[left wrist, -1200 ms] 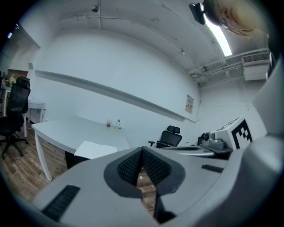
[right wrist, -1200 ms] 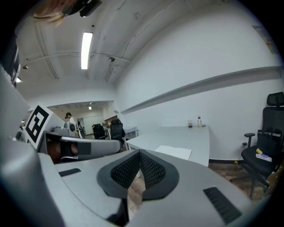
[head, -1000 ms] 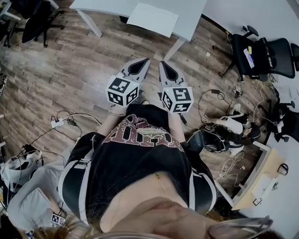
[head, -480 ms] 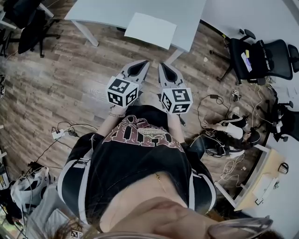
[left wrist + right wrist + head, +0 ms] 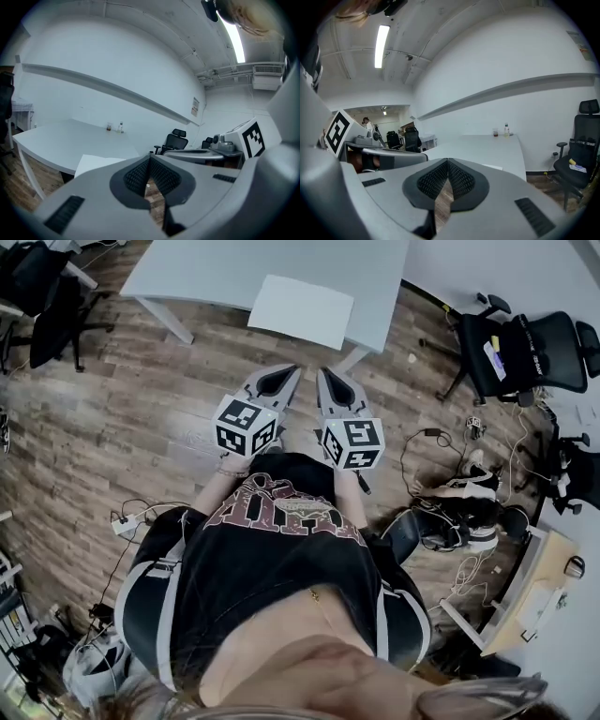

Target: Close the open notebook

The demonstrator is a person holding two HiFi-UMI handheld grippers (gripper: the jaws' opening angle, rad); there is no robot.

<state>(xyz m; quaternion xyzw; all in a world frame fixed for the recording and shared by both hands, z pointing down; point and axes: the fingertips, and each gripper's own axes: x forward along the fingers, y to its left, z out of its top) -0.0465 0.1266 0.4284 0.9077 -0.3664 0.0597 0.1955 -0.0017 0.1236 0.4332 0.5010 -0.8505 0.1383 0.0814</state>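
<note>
On the pale table [image 5: 206,268], near its front edge, lies the notebook [image 5: 302,310], a flat white spread, untouched. At the table's far side by the wall stand a small cup [image 5: 495,132] and a bottle [image 5: 506,130], contents too small to make out. Short of the table, over the wood floor [image 5: 141,399], left gripper [image 5: 292,370] and right gripper [image 5: 322,372] side by side, jaws pressed together on nothing; against a second ago, table and notebook sit closer to the gripper tips, jaws unchanged.
</note>
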